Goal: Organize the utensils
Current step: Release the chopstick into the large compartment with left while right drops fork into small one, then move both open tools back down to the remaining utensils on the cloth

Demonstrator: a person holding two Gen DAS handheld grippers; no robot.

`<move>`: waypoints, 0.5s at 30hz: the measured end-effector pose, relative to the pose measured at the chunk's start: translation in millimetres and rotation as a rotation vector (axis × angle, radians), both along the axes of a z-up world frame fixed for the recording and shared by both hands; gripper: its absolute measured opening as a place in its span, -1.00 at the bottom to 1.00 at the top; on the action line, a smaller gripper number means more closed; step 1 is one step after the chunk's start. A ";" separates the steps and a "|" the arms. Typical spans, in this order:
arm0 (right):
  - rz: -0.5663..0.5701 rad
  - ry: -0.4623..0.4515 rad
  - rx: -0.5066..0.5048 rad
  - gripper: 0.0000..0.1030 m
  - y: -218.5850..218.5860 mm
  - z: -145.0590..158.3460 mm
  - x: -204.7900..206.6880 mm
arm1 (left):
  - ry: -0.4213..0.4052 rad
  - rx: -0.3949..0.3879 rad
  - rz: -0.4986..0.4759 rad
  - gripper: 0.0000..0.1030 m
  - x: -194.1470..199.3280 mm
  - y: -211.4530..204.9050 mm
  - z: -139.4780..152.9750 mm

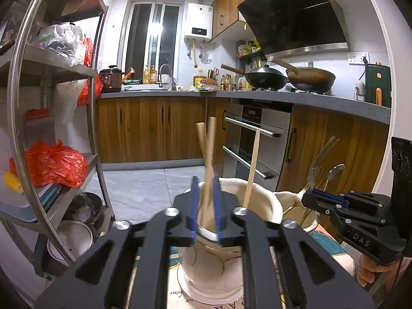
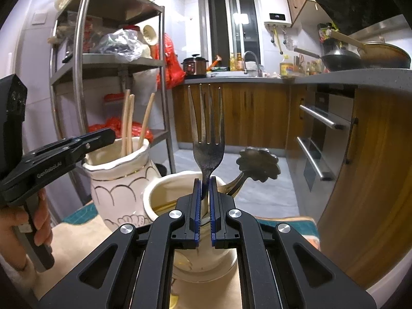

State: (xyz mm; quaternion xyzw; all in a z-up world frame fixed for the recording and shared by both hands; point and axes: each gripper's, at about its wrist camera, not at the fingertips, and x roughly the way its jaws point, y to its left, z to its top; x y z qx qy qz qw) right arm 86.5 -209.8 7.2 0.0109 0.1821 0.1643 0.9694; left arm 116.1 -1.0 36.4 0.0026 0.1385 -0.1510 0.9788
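My left gripper [image 1: 206, 182] hovers over the mouth of a tall white ceramic holder [image 1: 206, 270]. Its blue pads stand apart, and two wooden chopsticks [image 1: 209, 149], blurred, hang loose between them and reach down into the holder. A third chopstick [image 1: 253, 164] leans inside at the right. In the right wrist view my right gripper [image 2: 205, 180] is shut on the neck of a metal fork [image 2: 207, 149], tines up, above a shorter white holder [image 2: 164, 188]. A flower-shaped spoon [image 2: 258, 164] sticks out of that holder. The tall holder [image 2: 121, 180] stands to its left.
A steel shelf rack [image 1: 95, 108] with red bags [image 1: 51, 164] and bowls stands to the left. Wooden cabinets and a built-in oven [image 1: 255, 139] lie ahead across a grey tiled floor. Both holders rest on a patterned mat [image 2: 285, 222]. A hand [image 2: 23, 221] grips the left tool.
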 end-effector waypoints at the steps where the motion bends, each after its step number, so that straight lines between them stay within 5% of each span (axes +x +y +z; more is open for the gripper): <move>1: -0.002 0.001 0.000 -0.82 -0.4 0.1 0.1 | -0.007 -0.002 0.005 -0.38 -0.7 -0.2 0.4; 8: 0.004 -0.001 0.006 -0.64 -0.4 -0.3 0.0 | -0.023 -0.002 0.003 -0.27 -4.0 -1.3 3.4; 15: 0.014 -0.054 0.030 0.21 -3.6 9.6 -14.5 | -0.036 -0.013 0.021 0.09 -9.6 3.3 4.4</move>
